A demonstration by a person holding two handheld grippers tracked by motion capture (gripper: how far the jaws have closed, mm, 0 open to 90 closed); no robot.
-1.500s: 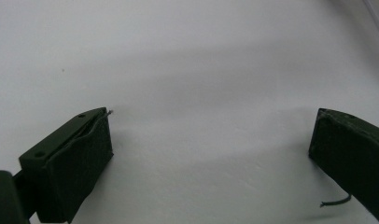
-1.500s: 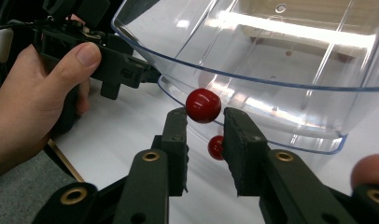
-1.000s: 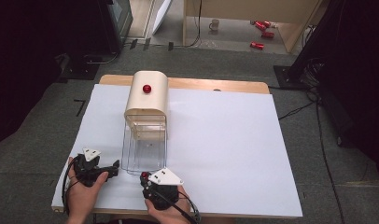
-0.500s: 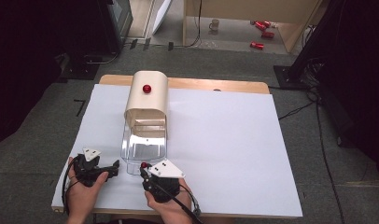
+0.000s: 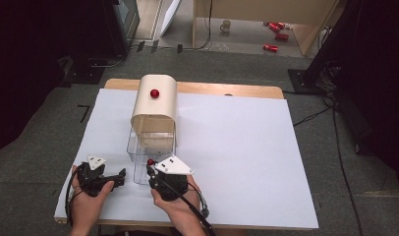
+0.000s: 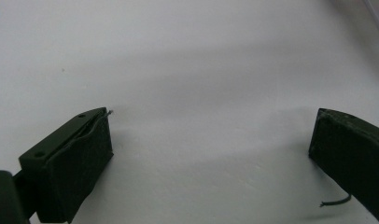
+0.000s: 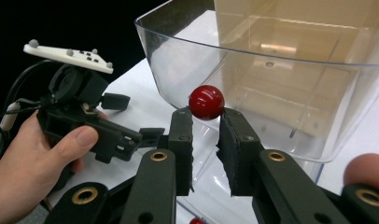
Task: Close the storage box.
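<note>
My left gripper [image 5: 120, 175] low on the white table [image 5: 246, 162], jaws wide apart with nothing between, my right gripper [image 7: 206, 122] clamped on a small red ball knob [image 7: 206, 102], by the clear box [image 7: 290, 88] front wall.

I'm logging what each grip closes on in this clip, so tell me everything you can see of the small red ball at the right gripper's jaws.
The red ball is small, round and glossy, with a bright highlight on top; it looks like hard plastic or painted wood. The right gripper is shut on it, the two black pads pinching its lower sides so most of it stands above the fingertips. It sits just in front of the clear plastic drawer, at its curved front wall; whether it is fixed to that wall cannot be told.
</note>
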